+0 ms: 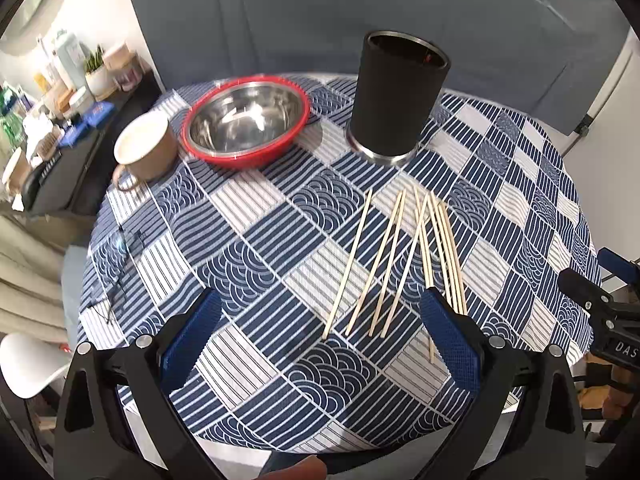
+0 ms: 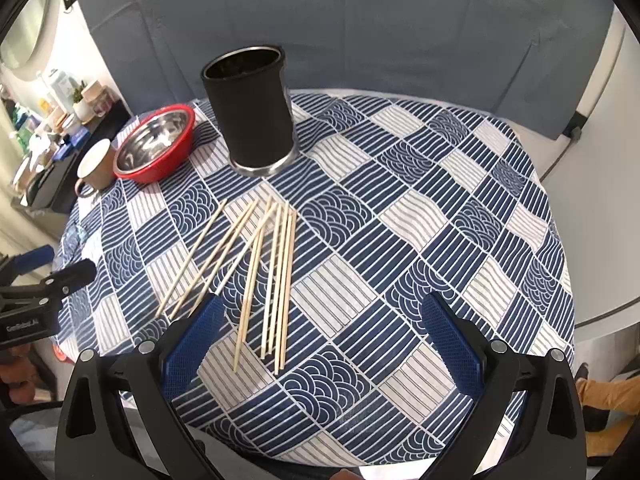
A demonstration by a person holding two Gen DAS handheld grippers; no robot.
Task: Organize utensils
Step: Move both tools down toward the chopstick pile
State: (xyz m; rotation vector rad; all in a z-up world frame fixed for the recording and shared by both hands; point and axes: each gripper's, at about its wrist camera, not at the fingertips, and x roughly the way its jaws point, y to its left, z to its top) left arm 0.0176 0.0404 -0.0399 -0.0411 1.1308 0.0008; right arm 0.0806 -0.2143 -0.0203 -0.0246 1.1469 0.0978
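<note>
Mostly blue-white patterned tablecloth (image 1: pixel 260 216) over round table; grey wall behind; both grippers' fingers apart, empty.

Your left gripper (image 1: pixel 320 312) hangs wide apart above the patterned tablecloth (image 1: pixel 248 240), holding nothing. Loose chopsticks (image 1: pixel 400 256) lie fanned ahead, one passing under the right finger. Beyond stands the upright black holder (image 1: pixel 398 98), beside a red-rimmed steel bowl (image 1: pixel 246 120).

A steel bowl with a red rim (image 1: pixel 246 120) is being shown toward the far left of the tabletop (image 1: pixel 256 240), which is being covered by a blue-and-white patterned cloth. A tan mug (image 1: pixel 146 148) is being seen just beside it, handle toward the near edge. Behind, a grey-blue upholstered backrest (image 1: pixel 320 12) is being shown, and a cluttered shelf (image 1: pixel 60 92) at far left.
</note>
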